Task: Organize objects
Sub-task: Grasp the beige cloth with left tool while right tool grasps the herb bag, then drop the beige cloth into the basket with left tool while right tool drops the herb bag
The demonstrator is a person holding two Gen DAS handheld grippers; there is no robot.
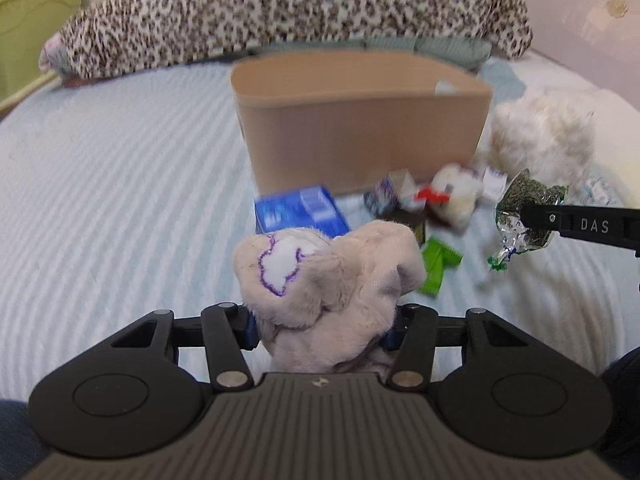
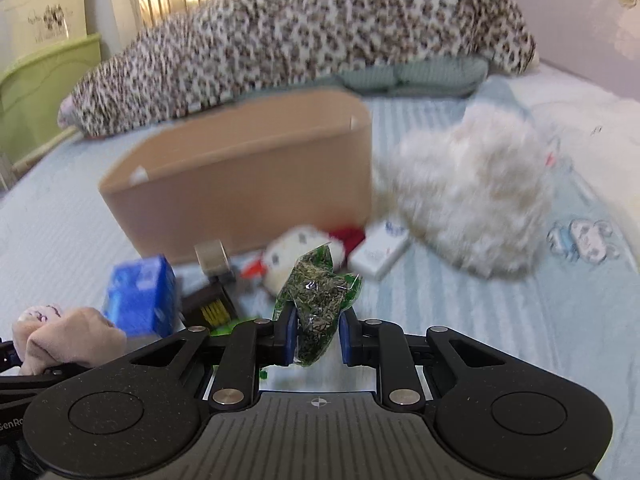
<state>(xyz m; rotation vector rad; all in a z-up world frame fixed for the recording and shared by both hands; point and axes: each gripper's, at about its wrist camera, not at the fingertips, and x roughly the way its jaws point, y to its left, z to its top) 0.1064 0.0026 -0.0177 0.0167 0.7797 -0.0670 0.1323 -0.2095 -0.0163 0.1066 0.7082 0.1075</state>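
While loose items lie scattered on the bed [image 1: 100,200], a pink plush toy [image 1: 320,280] is clamped in the left gripper [image 1: 320,330] and a seed packet [image 2: 318,304] in the right gripper [image 2: 318,340], both apparently bound for the tan bin [image 1: 360,128].

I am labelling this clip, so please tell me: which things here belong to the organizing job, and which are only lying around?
Job:
- pink plush in left gripper
- seed packet in right gripper
- tan bin
- blue box, green clip, small white plush

Lying about:
- leopard blanket
- fluffy white plush
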